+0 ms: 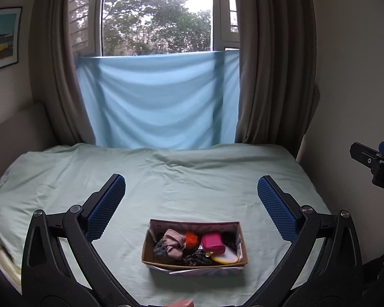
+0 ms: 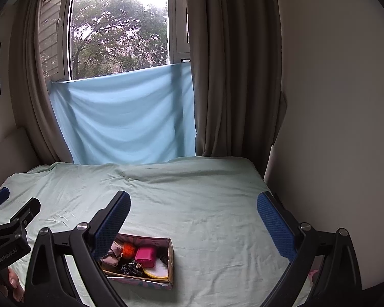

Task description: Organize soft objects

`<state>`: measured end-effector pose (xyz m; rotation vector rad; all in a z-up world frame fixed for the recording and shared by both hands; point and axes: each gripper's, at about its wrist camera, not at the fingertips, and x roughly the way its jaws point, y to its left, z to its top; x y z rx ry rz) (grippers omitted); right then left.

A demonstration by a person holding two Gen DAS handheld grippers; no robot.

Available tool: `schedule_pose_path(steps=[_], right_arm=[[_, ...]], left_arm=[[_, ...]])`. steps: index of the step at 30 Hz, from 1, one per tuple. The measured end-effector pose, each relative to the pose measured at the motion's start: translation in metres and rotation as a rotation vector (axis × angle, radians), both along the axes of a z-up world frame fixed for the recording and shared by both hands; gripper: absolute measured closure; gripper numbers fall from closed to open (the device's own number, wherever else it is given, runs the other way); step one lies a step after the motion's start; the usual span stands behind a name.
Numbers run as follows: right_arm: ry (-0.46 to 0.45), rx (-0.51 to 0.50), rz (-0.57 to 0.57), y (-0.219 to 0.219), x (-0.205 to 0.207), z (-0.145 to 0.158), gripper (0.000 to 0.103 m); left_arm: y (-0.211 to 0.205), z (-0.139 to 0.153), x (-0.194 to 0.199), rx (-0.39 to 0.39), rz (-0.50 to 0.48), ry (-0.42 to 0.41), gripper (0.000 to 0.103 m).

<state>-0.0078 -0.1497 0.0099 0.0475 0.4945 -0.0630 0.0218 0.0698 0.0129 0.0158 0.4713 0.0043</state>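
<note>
A small cardboard box [image 1: 151, 262] sits on the pale green bed sheet [image 1: 181, 179], near the front. It holds several soft things: a pink pouch [image 1: 213, 241], an orange pom-pom [image 1: 191, 238], a beige cloth [image 1: 172, 243], a dark scrunchie and a yellow-rimmed white pad [image 1: 226, 258]. My left gripper [image 1: 192, 192] is open and empty, held above and behind the box. My right gripper [image 2: 193, 211] is open and empty, with the box [image 2: 171, 255] below its left finger [image 2: 112, 226]. The pink pouch [image 2: 145, 254] shows there too.
A light blue cloth [image 1: 158, 99] hangs over the lower window, with brown curtains [image 1: 274, 71] on both sides. A wall [image 2: 332, 128] borders the bed on the right. A headboard [image 1: 15, 130] stands at the left. The right gripper's body [image 1: 373, 163] shows at the right edge.
</note>
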Motion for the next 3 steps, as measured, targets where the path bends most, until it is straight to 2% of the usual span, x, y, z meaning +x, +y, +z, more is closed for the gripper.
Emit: schedule_pose_path(steps=[3], right_arm=[[0.009, 0.0, -0.003, 0.0009, 0.0052, 0.0011, 0.004]], left_arm=[[0.0008, 0.0014, 0.0037, 0.002, -0.003, 0.0, 0.0]])
